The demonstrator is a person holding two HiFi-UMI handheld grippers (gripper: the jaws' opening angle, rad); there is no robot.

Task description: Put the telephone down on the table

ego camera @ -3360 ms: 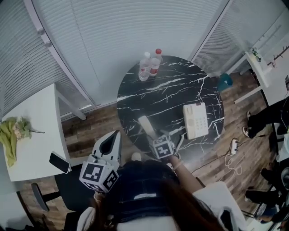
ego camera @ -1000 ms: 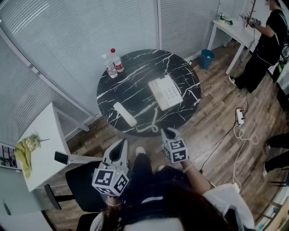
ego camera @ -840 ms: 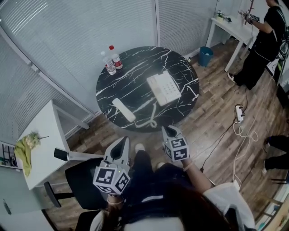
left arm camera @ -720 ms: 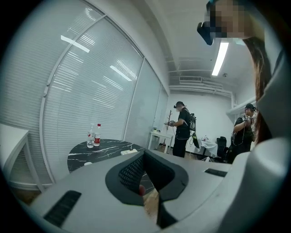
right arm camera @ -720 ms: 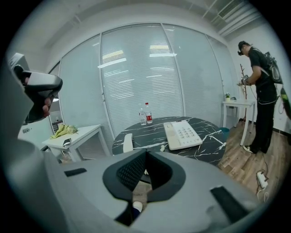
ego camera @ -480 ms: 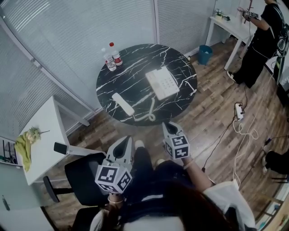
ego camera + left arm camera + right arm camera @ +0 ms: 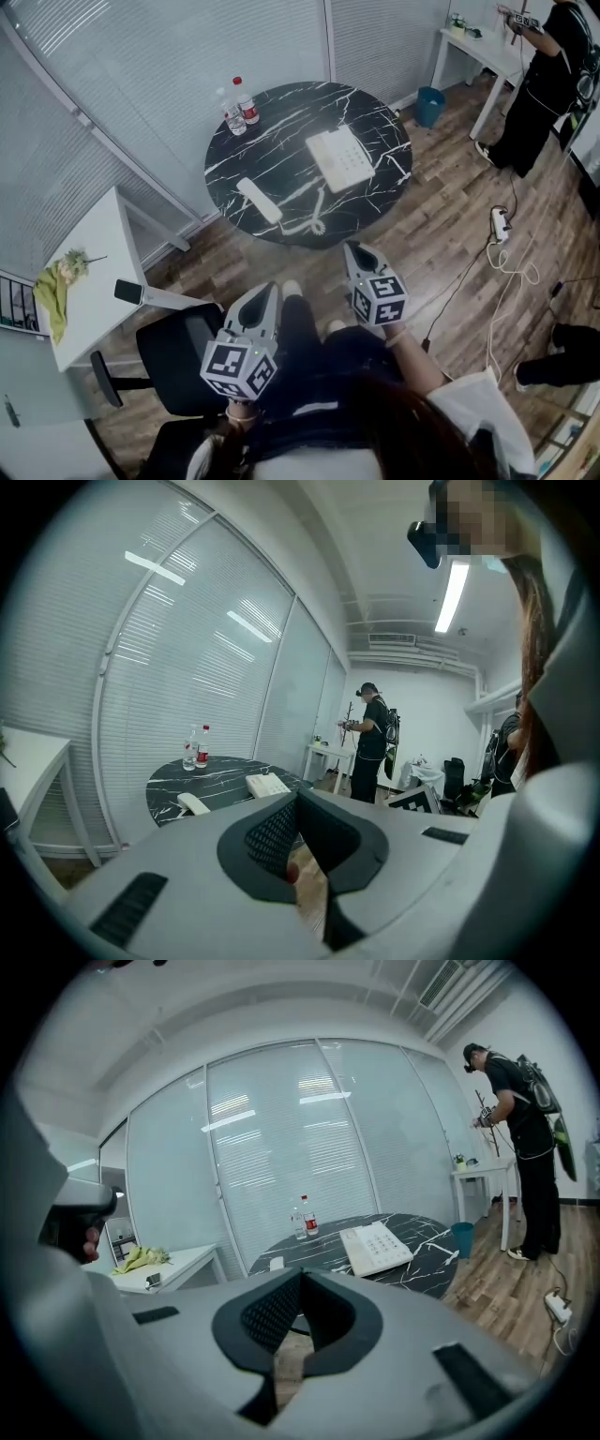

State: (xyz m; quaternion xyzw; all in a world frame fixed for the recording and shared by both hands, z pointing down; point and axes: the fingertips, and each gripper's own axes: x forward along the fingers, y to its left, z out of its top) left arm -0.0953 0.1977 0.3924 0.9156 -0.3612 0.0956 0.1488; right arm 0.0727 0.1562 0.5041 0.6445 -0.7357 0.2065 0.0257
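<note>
Both grippers have come back off the table since the earliest frame, when the right one reached over the table edge beside the handset. Now they sit over wood floor, lower middle of the head view.

Count: two grippers, one telephone in three parts (base, handset, cord), two bottles, one round table, one side table, one desk, one chair, one bin, one power strip.

Left gripper [image 7: 270,287]: jaws closed tip to tip, nothing between them. Right gripper [image 7: 349,247]: same, tips together, empty.

Telephone: base [image 7: 342,159] lies flat on the round table [image 7: 375,112], right of the tabletop's centre, upper middle of frame. Handset [image 7: 259,200] lies flat at the base's lower left, apart from it, near the table's lower edge. Cord [image 7: 312,223] curls along that edge between the two. The handset is up-frame from both grippers, well apart, touching neither. Both gripper views show the table beyond the closed tips.

Containers: bottles [image 7: 236,105] stand upright side by side at the table's upper left rim, one with a red cap and label, one clear. Fill level cannot be told. Blue bin [image 7: 431,103] stands on the floor right of the table, contents not made out.

Elsewhere: side table [image 7: 94,244] at left carries a green cloth [image 7: 54,289] and a mobile phone [image 7: 129,292]. Chair [image 7: 173,356] is at lower left. A person [image 7: 548,70] stands by the desk [image 7: 478,42] at upper right. Power strip [image 7: 500,223] lies on the floor at right.
</note>
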